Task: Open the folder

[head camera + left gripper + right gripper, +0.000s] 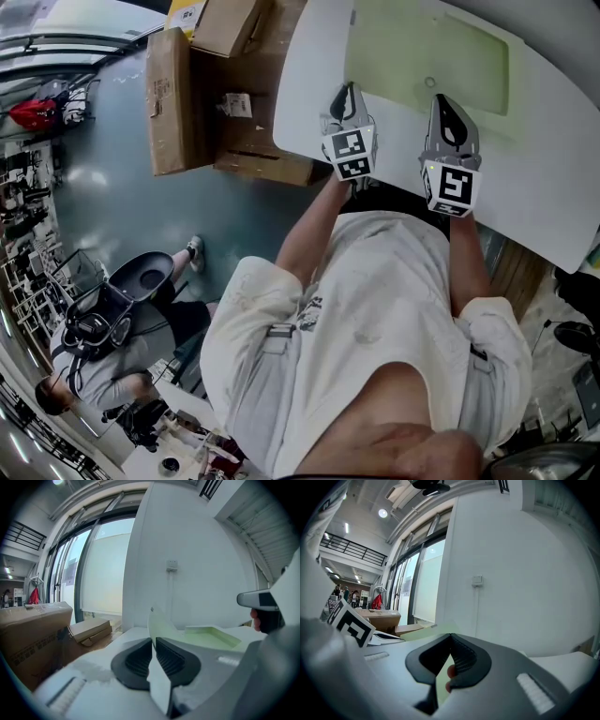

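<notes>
Pale green folder [427, 47] lies on the white surface [553, 141], long near edge toward the person, mostly flat and not yet opened. Both grippers are parked at that near edge. The left gripper [347, 97] is at the near-left corner and the right gripper [442, 105] is further along the same edge. In the left gripper view the jaws are clenched on a thin green sheet that runs up between them and curls above the tips. That looks like the folder's cover peeled up at the corner, while the rest of the folder [211, 637] sits flat on the surface beyond. In the right gripper view the jaws meet at the tips with a pale green sheet pinched between them, so this gripper also grasps the folder's edge. I can't tell whether it has the same layer as the left or the one beneath. Both grippers point nearly level, low over the surface, probably because a thin sheet can only be caught edge-on. The likely plan is for the left to swing the cover up and away while the right keeps the folder from sliding. The pinch is shallow, so the sheet could slip out. Cardboard boxes [202, 94] stand on the floor left of the surface, well apart from all this.
</notes>
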Available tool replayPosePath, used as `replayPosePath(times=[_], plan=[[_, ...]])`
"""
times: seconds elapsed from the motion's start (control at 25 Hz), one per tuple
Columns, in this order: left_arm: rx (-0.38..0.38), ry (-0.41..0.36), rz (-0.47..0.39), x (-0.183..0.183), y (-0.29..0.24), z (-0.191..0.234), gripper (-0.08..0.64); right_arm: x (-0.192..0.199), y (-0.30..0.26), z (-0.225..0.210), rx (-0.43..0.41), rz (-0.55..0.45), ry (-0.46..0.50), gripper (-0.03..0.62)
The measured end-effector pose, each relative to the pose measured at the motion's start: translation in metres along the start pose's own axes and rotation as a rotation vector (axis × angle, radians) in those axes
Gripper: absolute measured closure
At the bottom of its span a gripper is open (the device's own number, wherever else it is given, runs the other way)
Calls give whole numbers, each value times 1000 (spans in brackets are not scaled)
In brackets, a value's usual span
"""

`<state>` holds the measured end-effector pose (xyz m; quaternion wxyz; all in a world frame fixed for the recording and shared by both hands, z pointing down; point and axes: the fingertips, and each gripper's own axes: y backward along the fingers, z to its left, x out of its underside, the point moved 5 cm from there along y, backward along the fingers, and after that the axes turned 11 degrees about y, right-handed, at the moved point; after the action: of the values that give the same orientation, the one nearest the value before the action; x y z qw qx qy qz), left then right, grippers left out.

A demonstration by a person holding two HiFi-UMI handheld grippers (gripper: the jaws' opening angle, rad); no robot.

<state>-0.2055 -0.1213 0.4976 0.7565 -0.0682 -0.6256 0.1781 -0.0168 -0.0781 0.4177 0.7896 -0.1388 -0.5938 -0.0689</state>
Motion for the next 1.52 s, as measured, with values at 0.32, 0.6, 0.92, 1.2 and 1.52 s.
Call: replayPosePath(times=[0.32,0.6,0.92,1.2,1.52], plan=[[-1,17,-3,-2,0,0,523,-2,2,-2,3,0,2,591],[2,74,2,0,-1,4,522,0,2,-2,3,1,3,591],[17,124,0,-2,1,2,521,-1,4,-3,0,6,0,591],[21,136,-11,-3,-1,5,514,2,0,2,-3,6,0,591],[41,119,-29,-6,2,3,503,3,2,3,1,4,-2,591]])
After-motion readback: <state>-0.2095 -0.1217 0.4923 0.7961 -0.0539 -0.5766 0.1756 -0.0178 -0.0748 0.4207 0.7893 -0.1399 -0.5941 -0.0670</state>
